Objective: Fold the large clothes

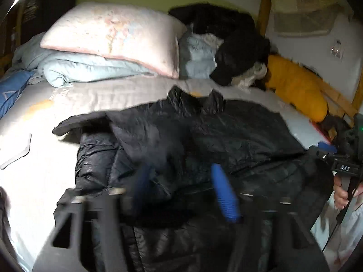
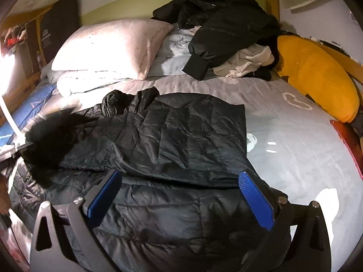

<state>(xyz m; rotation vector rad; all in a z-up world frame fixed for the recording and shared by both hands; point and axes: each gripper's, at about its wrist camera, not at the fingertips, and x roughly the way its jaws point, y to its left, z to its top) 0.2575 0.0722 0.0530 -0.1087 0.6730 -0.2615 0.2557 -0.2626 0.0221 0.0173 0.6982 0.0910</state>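
A large black quilted puffer jacket [image 1: 204, 136] lies spread on the grey bed sheet [image 1: 113, 95], with one panel folded over its middle. It also shows in the right wrist view [image 2: 172, 133]. My left gripper [image 1: 179, 174] hovers just above the jacket, blue pads apart, blurred by motion, nothing between them. My right gripper [image 2: 179, 179] is open wide over the jacket's near hem, blue pads [image 2: 255, 195] on either side and empty. The right gripper also shows in the left wrist view at the right edge [image 1: 326, 147].
A pink pillow [image 2: 113, 45] and folded pale blue quilt [image 1: 90, 65] sit at the head of the bed. A pile of dark and white clothes [image 2: 226, 29] lies beside them. A yellow cushion [image 2: 317, 74] lines the right wooden rail. Blue item [image 2: 29, 111] at left edge.
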